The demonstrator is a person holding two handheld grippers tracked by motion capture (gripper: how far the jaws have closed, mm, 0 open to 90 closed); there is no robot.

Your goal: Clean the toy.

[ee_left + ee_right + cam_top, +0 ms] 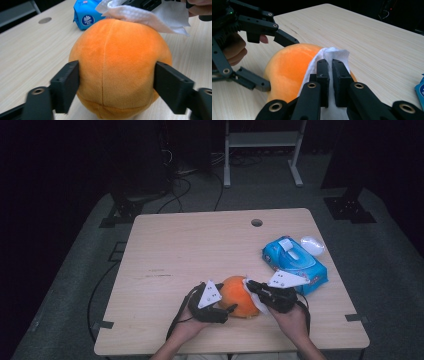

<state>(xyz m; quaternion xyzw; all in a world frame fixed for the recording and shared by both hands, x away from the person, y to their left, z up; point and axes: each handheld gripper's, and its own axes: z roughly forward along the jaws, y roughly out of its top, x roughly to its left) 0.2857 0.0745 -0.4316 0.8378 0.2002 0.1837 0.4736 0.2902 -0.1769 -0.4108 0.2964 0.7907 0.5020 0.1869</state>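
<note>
Steadying the orange plush ball (241,296) is the job of the left gripper (226,311), whose two black jaws straddle the ball's lower half, one on each flank. In the left gripper view the pads sit right at the fuzzy surface, but I cannot tell whether they press in or merely bracket it; either way they keep the ball from rolling off while it is rubbed. The ball itself rests on the wooden table (190,250), near the person's edge and just beside the blue wet-wipe pack (294,262), between that pack and the left gripper. The right gripper (252,287) has its jaws clamped together on a white wipe (332,56), pinching a fold so that the loose sheet drapes over the top of the ball on the side facing the pack. Holding the wipe near its edge leaves a free flap to drag across the plush. Wiping appears to be under way.
</note>
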